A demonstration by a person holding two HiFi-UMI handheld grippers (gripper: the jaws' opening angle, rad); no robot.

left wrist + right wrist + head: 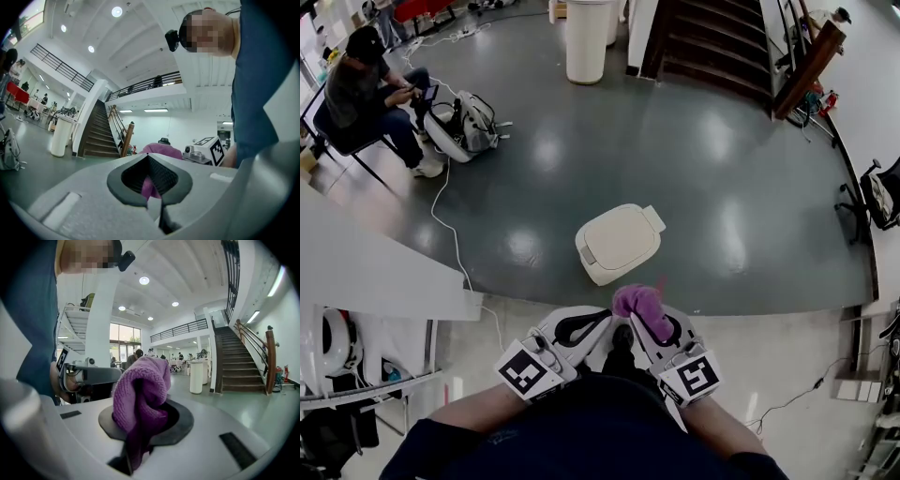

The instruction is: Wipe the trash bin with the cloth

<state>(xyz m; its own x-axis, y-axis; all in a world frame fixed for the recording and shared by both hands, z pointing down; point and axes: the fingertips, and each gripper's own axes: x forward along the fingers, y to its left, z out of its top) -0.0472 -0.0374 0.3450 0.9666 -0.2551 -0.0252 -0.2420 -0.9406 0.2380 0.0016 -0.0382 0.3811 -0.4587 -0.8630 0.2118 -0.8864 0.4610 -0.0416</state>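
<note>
Clamps purple cloth in right hand-held gripper; holds left hand-held gripper jaws together, empty; faces trash bin at 12 o'clock.

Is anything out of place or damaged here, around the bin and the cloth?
Nothing stands out. The trash bin stands upright on the floor with its lid shut, and the purple cloth sits bunched in the right tool.

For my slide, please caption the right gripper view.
Right gripper shut on the purple cloth, staircase in the background.
</note>
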